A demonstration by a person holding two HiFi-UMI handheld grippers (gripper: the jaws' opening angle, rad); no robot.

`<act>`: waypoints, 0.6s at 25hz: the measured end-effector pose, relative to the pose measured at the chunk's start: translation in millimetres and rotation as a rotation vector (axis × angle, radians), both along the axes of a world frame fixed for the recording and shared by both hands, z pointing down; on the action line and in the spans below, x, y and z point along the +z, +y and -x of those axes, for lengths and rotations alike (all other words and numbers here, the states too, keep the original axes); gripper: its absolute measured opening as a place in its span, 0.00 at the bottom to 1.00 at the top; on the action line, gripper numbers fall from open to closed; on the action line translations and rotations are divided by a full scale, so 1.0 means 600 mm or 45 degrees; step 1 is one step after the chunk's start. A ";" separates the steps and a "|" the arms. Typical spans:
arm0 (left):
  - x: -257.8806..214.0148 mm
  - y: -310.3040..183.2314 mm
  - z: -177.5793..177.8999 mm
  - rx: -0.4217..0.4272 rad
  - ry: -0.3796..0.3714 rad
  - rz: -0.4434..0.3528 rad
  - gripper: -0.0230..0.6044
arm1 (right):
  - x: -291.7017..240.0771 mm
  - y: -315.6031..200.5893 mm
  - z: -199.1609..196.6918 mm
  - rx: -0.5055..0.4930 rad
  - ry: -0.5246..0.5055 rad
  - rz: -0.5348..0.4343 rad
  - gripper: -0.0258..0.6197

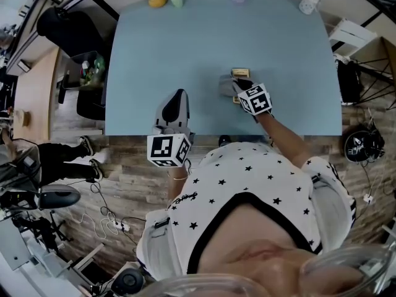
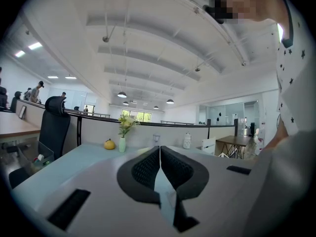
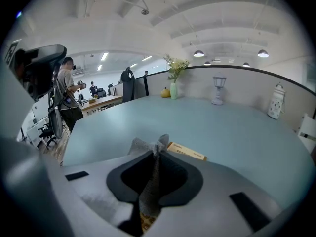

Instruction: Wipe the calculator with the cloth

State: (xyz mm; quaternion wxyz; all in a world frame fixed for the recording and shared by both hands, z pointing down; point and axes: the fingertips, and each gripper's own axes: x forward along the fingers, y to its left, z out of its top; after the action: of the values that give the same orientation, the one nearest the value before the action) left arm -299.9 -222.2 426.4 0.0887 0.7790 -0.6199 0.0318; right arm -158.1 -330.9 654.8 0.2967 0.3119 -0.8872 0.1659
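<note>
Grey cloth (image 3: 147, 184) is clamped between jaws of right gripper (image 3: 155, 154) and laid over calculator (image 3: 186, 152) at mid-table (image 1: 185, 42) — wiping is judged under way, most left. Left gripper (image 2: 160, 149) is held idle at near edge, jaws together, empty.

Grey cloth (image 3: 145, 145), bunched and pinched between the closed jaws of the right gripper (image 3: 154, 157), drapes over the near part of the flat, tan-edged calculator (image 3: 186, 152), whose far edge shows just beyond it on the pale blue table (image 3: 222, 127).
</note>
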 end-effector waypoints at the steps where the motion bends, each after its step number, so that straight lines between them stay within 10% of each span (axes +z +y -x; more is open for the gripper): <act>1: 0.000 0.000 0.000 0.003 0.001 0.000 0.09 | -0.001 -0.002 -0.003 0.010 0.002 -0.002 0.10; 15: 0.003 -0.017 -0.035 0.121 -0.002 -0.004 0.09 | 0.008 -0.031 -0.115 0.286 0.005 0.003 0.10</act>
State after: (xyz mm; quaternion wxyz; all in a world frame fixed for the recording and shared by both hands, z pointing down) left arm -279.0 -232.6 428.2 0.0853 0.8077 -0.5823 0.0357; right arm -89.1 -349.4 659.7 0.2784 0.4095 -0.8458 0.1983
